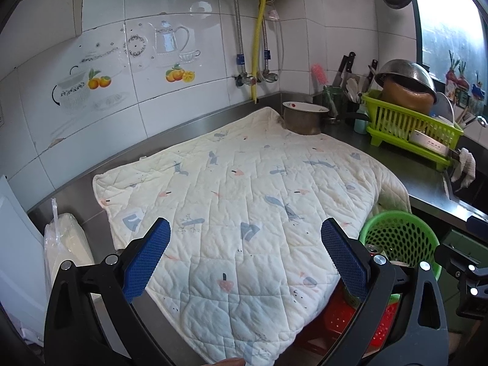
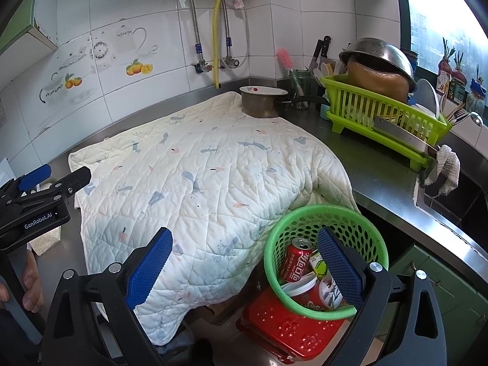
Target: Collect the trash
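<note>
A green perforated basket (image 2: 326, 219) stands on a red plastic stool (image 2: 283, 329) beside the counter. It holds a red cola can (image 2: 296, 262), a red-and-white cup with a lid (image 2: 308, 292) and a small green-yellow packet (image 2: 318, 267). My right gripper (image 2: 245, 262) is open and empty above the basket's left rim. My left gripper (image 1: 245, 256) is open and empty over the quilted cloth (image 1: 244, 189); it also shows at the left of the right wrist view (image 2: 55, 180). The basket shows at the lower right of the left wrist view (image 1: 399, 238).
The quilted cloth (image 2: 198, 189) covers the steel counter (image 2: 381, 167). A metal pot (image 2: 263, 102) stands on its far corner. A green dish rack (image 2: 381, 113) with bowls stands at the right, beside a sink (image 2: 457, 201). A plastic-wrapped packet (image 1: 65, 244) lies at the left.
</note>
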